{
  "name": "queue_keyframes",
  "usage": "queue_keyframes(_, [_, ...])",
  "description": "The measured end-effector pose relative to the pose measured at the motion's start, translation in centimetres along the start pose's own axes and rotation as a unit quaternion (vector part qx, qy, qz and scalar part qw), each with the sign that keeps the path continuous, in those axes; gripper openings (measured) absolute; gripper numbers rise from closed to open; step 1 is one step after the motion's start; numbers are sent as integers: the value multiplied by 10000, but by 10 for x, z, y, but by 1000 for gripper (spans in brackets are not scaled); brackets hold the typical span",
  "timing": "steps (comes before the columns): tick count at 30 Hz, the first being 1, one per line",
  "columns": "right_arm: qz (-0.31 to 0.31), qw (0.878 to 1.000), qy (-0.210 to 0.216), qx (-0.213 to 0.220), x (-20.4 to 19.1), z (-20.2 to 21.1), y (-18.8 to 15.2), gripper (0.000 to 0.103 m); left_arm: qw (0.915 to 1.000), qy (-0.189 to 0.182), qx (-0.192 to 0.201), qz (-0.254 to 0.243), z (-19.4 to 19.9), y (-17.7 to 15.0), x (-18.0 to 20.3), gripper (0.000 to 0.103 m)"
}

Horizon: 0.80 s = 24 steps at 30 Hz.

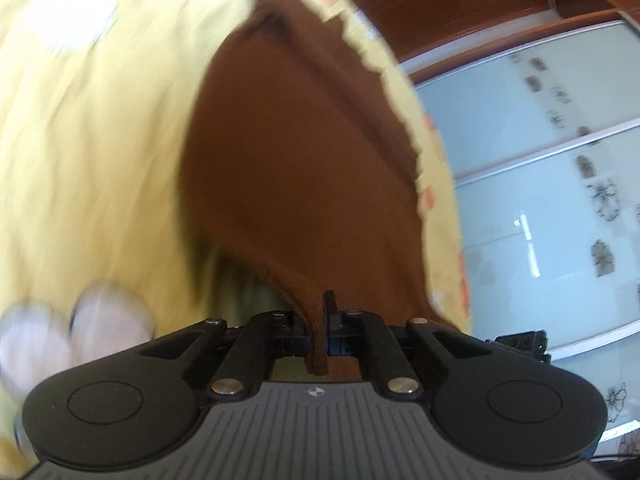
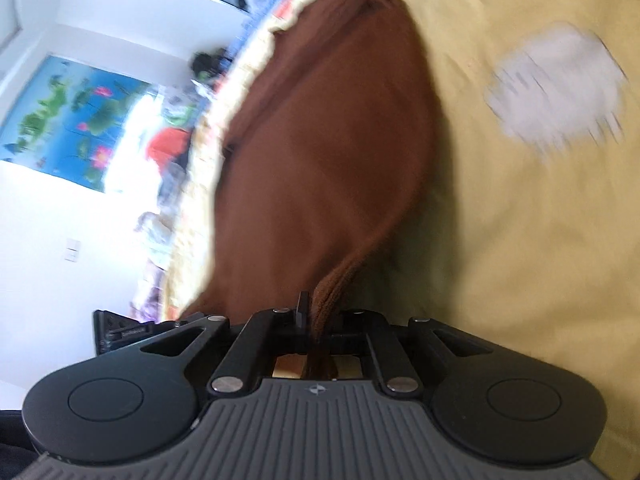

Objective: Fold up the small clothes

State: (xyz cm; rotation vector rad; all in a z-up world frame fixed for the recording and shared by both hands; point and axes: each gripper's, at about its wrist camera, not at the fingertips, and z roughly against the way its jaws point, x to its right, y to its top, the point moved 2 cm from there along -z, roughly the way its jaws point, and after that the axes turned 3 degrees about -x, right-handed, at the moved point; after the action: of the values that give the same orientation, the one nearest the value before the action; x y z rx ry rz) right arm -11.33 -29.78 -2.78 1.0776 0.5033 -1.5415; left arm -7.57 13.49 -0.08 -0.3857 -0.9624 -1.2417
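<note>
A brown garment (image 1: 296,168) hangs stretched above a yellow bedspread (image 1: 92,140). My left gripper (image 1: 318,320) is shut on its ribbed edge, which runs down between the jaws. In the right wrist view the same brown garment (image 2: 328,152) stretches away from my right gripper (image 2: 316,316), which is shut on another ribbed edge of it. Both views are blurred by motion. The far end of the garment lies toward the scalloped border of the bedspread (image 2: 540,220).
White blurred prints mark the bedspread (image 1: 76,12) (image 2: 556,84). Glass sliding wardrobe doors (image 1: 540,160) with a wooden frame stand to the right. A white wall with a blue poster (image 2: 76,120) and cluttered items stand beyond the bed's edge.
</note>
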Motion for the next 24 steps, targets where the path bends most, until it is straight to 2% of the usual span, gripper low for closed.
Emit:
queue_keyframes(5, [286, 9958, 469, 738, -20, -1, 76, 13, 9974, -225, 586, -362, -8, 86, 26, 5])
queue_keyframes(8, [249, 9899, 658, 1231, -20, -13, 139, 13, 9936, -238, 939, -588, -23, 147, 43, 5])
queue_keyframes(11, [89, 9851, 785, 1527, -10, -29, 205, 13, 9912, -199, 1122, -672, -47, 210, 58, 5])
queue_keyframes(13, [-38, 9846, 676, 1611, -1, -49, 249, 13, 9892, -55, 1240, -776, -66, 246, 67, 5])
queue_keyframes(17, [-503, 9850, 361, 1608, 29, -92, 320, 13, 9837, 598, 1410, -946, -110, 304, 73, 6])
queue_keyframes(18, [-624, 9833, 300, 1680, 38, -102, 334, 18, 9830, 832, 1388, -861, -124, 315, 68, 9])
queue_keyframes(19, [-769, 9799, 291, 1818, 45, -111, 344, 20, 9832, 1072, 1284, -736, -137, 325, 62, 16])
queue_keyframes(20, [-948, 9751, 253, 1987, 52, -117, 350, 37, 9829, 1297, 1183, -555, -141, 335, 55, 22])
queue_keyframes(21, [-1065, 9702, 226, 2166, 58, -120, 352, 76, 9819, 1421, 1200, -354, -142, 341, 49, 36])
queue_keyframes(22, [-1073, 9662, 206, 2336, 59, -121, 352, 93, 9802, 1427, 1363, -147, -137, 342, 42, 54])
queue_keyframes(23, [-989, 9628, 171, 2507, 56, -120, 349, 102, 9772, 1330, 1654, 13, -127, 339, 37, 66])
queue_keyframes(24, [-852, 9618, 205, 2592, 52, -117, 346, 102, 9726, 1242, 1963, 112, -114, 331, 32, 87])
